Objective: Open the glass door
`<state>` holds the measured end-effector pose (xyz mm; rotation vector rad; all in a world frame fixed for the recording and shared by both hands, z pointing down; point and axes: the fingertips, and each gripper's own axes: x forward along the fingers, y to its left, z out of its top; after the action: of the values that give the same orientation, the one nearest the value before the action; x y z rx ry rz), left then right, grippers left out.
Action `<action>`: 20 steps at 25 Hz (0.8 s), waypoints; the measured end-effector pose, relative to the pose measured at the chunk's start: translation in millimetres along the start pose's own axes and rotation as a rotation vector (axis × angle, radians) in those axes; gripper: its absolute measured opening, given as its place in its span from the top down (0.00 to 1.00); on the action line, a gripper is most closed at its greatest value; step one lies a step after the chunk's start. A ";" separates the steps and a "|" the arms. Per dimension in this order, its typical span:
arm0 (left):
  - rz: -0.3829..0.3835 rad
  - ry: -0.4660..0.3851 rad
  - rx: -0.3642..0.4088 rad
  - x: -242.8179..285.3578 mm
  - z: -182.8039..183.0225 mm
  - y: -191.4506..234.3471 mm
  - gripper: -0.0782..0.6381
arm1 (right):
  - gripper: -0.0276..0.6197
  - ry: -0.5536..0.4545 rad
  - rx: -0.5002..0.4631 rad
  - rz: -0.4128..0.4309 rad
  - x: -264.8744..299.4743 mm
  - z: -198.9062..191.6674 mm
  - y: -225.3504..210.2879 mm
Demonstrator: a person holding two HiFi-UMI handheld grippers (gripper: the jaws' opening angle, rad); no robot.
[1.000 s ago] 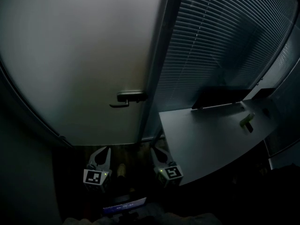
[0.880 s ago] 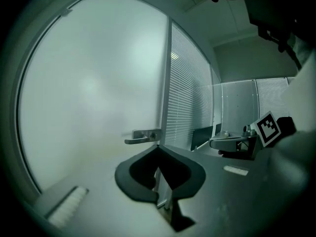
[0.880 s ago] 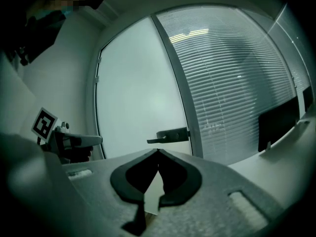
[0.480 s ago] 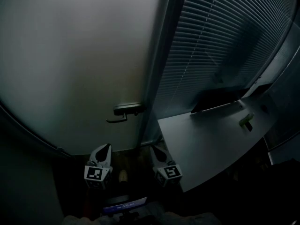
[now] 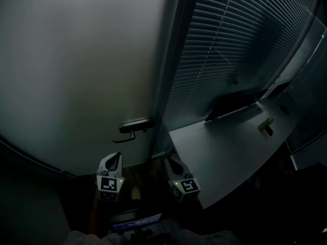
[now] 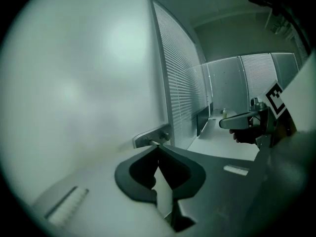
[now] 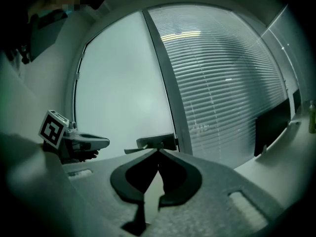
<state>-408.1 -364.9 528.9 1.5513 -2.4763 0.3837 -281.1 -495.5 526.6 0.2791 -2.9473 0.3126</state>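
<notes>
Pointing forward and slightly downward, the left hand-held gripper (image 5: 116, 158) sits low in front of the frosted glass door (image 5: 76, 65). Its tip is below the lever handle (image 5: 134, 127) and clear of it. Its jaws are clenched tip to tip with nothing between them, and in the left gripper view the handle lies just past the meeting tips. The right hand-held gripper (image 5: 170, 162) is held alongside, near the door's dark frame (image 5: 168, 70) and the corner of the grey bench (image 5: 230, 147). It aims the same way, jaws likewise pressed together and empty. The door stands closed against its frame. Slatted blinds (image 5: 240, 34) fill the pane to the right, behind a dark monitor (image 5: 232, 103) on the bench.
</notes>
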 end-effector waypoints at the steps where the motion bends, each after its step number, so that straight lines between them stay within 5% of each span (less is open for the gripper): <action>1: -0.007 -0.001 0.020 4.8 0.9 0.4 0.88 | 0.95 0.001 0.002 -0.006 2.0 -1.5 -2.3; 20: -0.067 0.177 0.587 66.0 -19.6 16.9 0.71 | 0.95 -0.023 0.047 -0.134 21.2 -3.7 -26.8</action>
<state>-451.3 -407.8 565.2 1.6879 -2.2789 1.2647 -295.7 -524.0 539.2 0.4868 -2.9286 0.3625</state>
